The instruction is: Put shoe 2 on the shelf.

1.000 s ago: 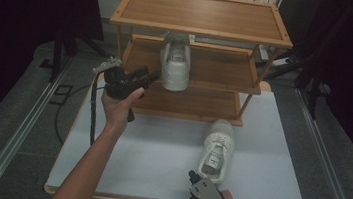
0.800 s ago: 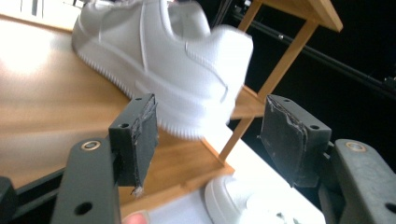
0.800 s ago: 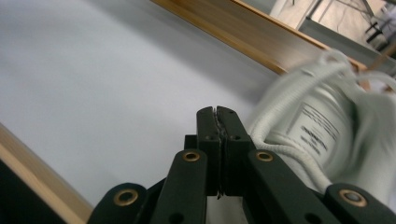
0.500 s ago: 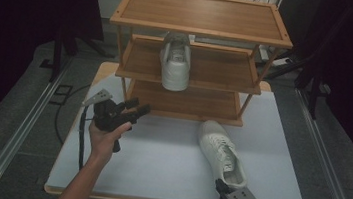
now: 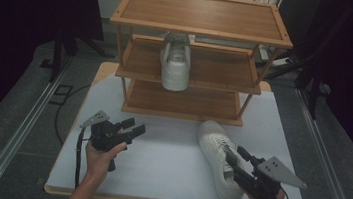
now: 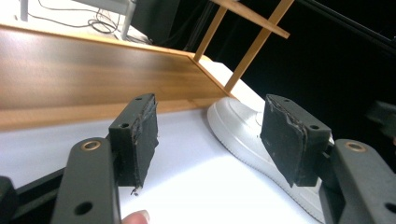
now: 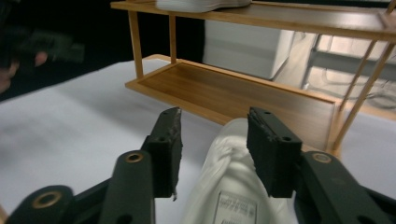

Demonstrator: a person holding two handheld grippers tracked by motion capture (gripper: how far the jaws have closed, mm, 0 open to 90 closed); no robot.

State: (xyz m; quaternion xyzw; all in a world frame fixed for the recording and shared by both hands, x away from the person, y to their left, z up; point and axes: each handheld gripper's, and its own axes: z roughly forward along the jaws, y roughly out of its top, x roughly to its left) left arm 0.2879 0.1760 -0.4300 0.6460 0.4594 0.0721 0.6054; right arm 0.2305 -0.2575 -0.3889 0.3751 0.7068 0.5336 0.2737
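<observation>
A white low-top sneaker (image 5: pixel 219 160) is seen lying on the white surface (image 5: pixel 167 164), toe toward 11 o'clock. The wooden rack (image 5: pixel 197 56) stands at 12 o'clock, a second sneaker (image 5: pixel 175 65) on its middle shelf. The right tool (image 5: pixel 236 161), just opened, is spread over the sneaker's heel opening. The left tool (image 5: pixel 133 127), spread and empty, is held at 9 o'clock.

Black grippers (image 5: pixel 131 129) (brass-ringed screws), grey plates, black cables.
</observation>
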